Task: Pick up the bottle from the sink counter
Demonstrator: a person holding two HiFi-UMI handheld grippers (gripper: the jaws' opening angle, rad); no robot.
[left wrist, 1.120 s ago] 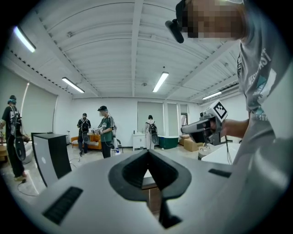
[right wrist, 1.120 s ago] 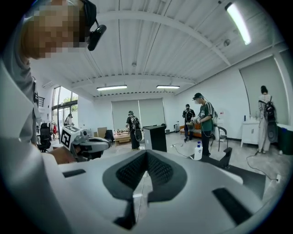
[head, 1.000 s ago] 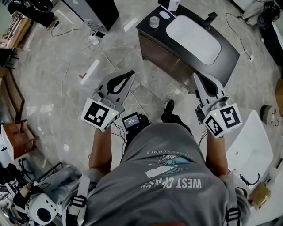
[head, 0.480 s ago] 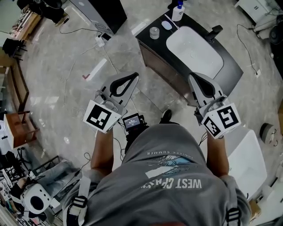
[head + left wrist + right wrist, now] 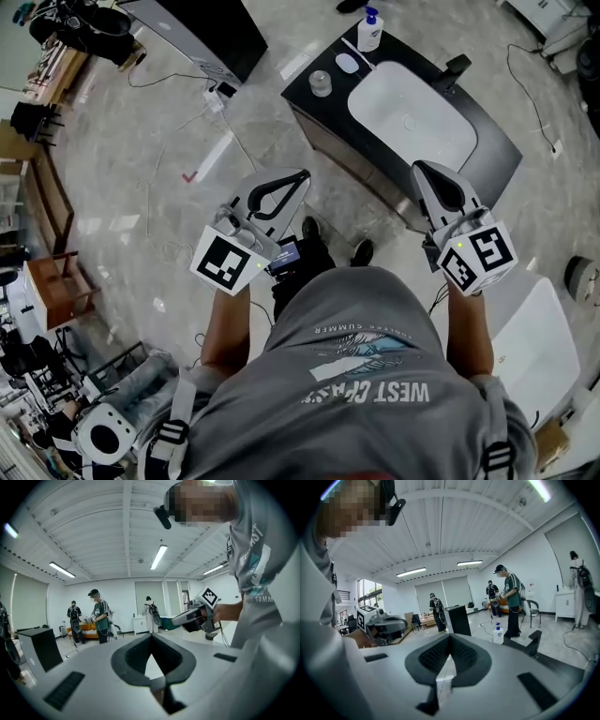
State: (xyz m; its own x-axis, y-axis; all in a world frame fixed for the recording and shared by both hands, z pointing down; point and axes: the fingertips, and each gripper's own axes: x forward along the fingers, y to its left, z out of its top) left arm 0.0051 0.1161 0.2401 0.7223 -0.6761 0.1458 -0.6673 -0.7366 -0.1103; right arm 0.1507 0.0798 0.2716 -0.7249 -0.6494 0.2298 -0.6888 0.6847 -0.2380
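The bottle (image 5: 369,30) is standing upright at the counter's (image 5: 495,142) far left corner, beyond the basin (image 5: 408,117), well apart from both grippers. It is being faced by the right gripper (image 5: 420,168), seemingly the nearer. That gripper and the left gripper (image 5: 300,175) are being held closed and empty.

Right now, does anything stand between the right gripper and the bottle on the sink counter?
Nothing visible does. Only the low white basin lies between the right gripper and the bottle; the faucet stands off to the right.
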